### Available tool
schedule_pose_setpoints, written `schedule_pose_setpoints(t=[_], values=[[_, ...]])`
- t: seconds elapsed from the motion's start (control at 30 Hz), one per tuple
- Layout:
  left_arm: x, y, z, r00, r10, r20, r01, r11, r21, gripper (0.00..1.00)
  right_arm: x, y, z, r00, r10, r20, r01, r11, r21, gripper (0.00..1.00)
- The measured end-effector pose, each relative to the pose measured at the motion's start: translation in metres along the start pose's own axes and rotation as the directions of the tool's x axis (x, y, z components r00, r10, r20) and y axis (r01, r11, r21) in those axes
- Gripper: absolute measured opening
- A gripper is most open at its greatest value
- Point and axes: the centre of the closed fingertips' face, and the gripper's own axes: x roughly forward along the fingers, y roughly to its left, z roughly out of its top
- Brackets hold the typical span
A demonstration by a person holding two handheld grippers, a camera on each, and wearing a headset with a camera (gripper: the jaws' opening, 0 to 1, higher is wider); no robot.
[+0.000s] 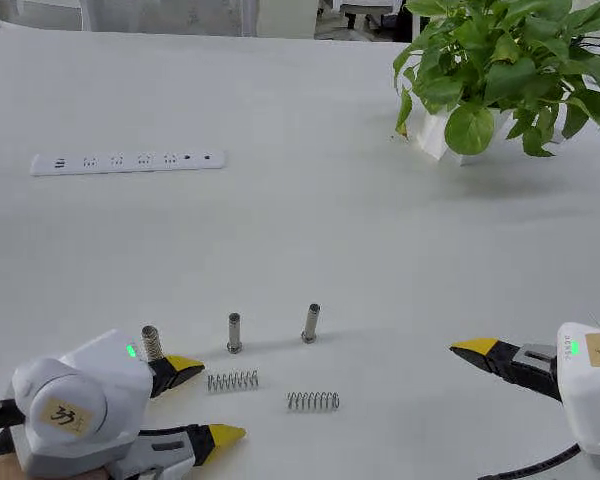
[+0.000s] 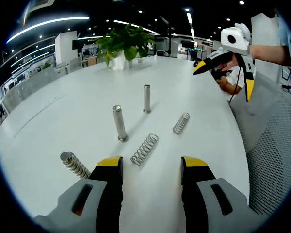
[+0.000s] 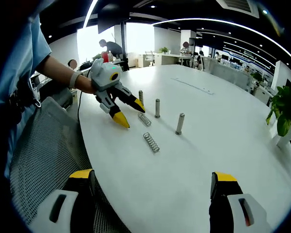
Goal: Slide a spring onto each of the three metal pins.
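The left tongs (image 2: 152, 162) are apart and empty, low over the desk (image 1: 310, 230). Just ahead of their gap the near spring (image 2: 145, 149) lies on its side. The far spring (image 2: 181, 123) lies beyond it, off toward the right jaw. The sprung pin (image 2: 72, 164) stands just outside the left jaw with a coil on it. Ahead of that jaw stand the near pin (image 2: 119, 123) and, farther on, the far pin (image 2: 146, 98), both bare. The right tongs (image 3: 153, 175) are wide apart and hold nothing, well away from the pins and pointed toward them.

One of the three looks done, and the step in hand seems to be picking up the near spring. Ease forward until the coil sits between the tips, then close on it lightly near one end, since a thin coil will likely squash or jump away under a hard pinch. Keep the other end free, turn the spring upright and line it over the near pin before letting go. The pins look slim on small feet, so come down straight; a sideways knock could topple one. The right tongs could steady the pin.

In the head view the left tongs' body covers the sprung pin's foot, so whether that spring sits fully down is unclear. Whether the pins are fixed to the desk cannot be told.
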Motion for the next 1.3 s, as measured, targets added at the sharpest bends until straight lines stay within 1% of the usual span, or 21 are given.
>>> schedule_pose_setpoints(t=[0.07, 0.13, 0.23, 0.53, 0.6, 0.63, 0.67, 0.8, 0.87, 1.0, 1.17, 1.3], values=[[0.001, 0.002, 0.001, 1.0, 0.001, -0.001, -0.001, 1.0, 0.006, 0.44, -0.001, -0.001, 0.0, 1.0, -0.006, 0.001, 0.006, 1.0, 0.008, 0.99], [0.003, 0.003, 0.002, 1.0, 0.001, 0.003, -0.001, 1.0, 0.004, 0.41, -0.001, -0.002, -0.001, 1.0, -0.008, 0.002, 0.008, 1.0, 0.014, 0.99], [0.006, 0.005, 0.002, 1.0, 0.001, -0.004, -0.001, 1.0, 0.008, 0.36, 0.0, -0.001, -0.001, 1.0, -0.008, 0.001, 0.008, 1.0, 0.02, 0.99], [0.007, 0.009, 0.002, 0.9998, 0.017, -0.01, -0.017, 1.0, 0.013, 0.26, 0.001, 0.001, -0.001, 1.0, -0.006, 0.004, 0.006, 1.0, 0.03, 0.99], [0.006, 0.009, 0.002, 0.9997, 0.021, -0.012, -0.02, 1.0, 0.022, 0.24, 0.001, 0.002, -0.001, 1.0, -0.006, 0.005, 0.006, 0.999, 0.033, 0.99], [0.005, 0.01, 0.002, 0.9996, 0.024, -0.012, -0.024, 0.999, 0.04, 0.23, 0.001, 0.002, 0.0, 1.0, -0.007, 0.007, 0.006, 0.999, 0.034, 0.99], [0.005, 0.009, 0.001, 0.9997, 0.021, -0.016, -0.02, 0.999, 0.034, 0.23, 0.001, 0.002, 0.0, 0.9999, -0.007, 0.007, 0.007, 0.999, 0.035, 0.99], [0.004, 0.008, 0.001, 0.9995, 0.017, -0.027, -0.015, 0.999, 0.052, 0.2, 0.002, 0.004, -0.002, 1.0, -0.003, 0.0, 0.003, 0.999, 0.034, 0.99], [0.004, 0.008, 0.001, 0.9992, 0.015, -0.036, -0.013, 0.997, 0.071, 0.19, 0.002, 0.006, -0.001, 1.0, -0.001, 0.004, 0.001, 0.999, 0.035, 0.99], [0.004, 0.006, 0.0, 0.9985, 0.011, -0.054, -0.005, 0.994, 0.107, 0.13, 0.004, 0.007, -0.001, 1.0, 0.001, 0.005, -0.001, 0.999, 0.038, 0.99], [0.004, 0.006, -0.002, 0.9981, 0.006, -0.061, 0.0, 0.995, 0.104, 0.11, 0.004, 0.01, -0.002, 1.0, 0.005, 0.004, -0.005, 0.999, 0.039, 0.99], [0.003, 0.007, -0.003, 0.9975, 0.008, -0.07, 0.0, 0.994, 0.113, 0.09, 0.004, 0.01, -0.002, 1.0, 0.005, 0.005, -0.005, 0.999, 0.041, 0.99]])
